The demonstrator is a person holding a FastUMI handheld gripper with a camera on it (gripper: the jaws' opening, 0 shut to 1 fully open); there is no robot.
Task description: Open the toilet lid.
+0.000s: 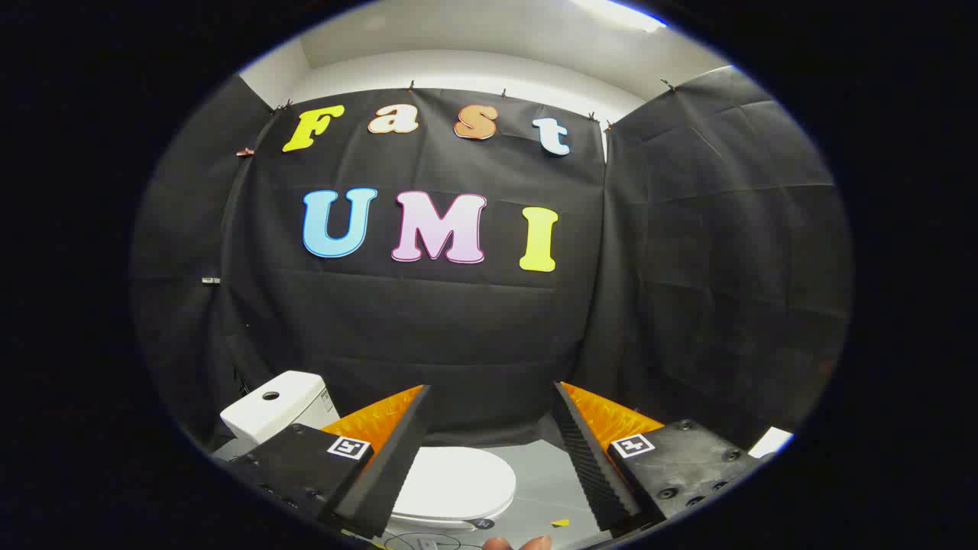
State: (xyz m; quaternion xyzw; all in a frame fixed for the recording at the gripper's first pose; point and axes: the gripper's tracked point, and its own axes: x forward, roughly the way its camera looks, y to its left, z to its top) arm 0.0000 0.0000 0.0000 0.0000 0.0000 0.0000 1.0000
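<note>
I hold the gripper wide open and empty above the closed toilet lid, which lies flat on the floor ahead of the cistern, ready to approach its rim

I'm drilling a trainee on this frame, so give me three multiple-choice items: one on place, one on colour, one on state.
1. Where is the toilet lid?
A. between and below the fingers
B. hung on the wall
C. on top of the tank

2. What colour is the tank?
A. blue
B. white
C. red

3. How is the lid?
A. raised upright
C. taken off
B. down flat

Key: 1 A, the lid lies low between the fingers of the gripper, nearer the left one. 2 B, the tank left of the fingers is white. 3 B, the lid lies flat on the bowl; the fingers stand wide apart and hold nothing.
</note>
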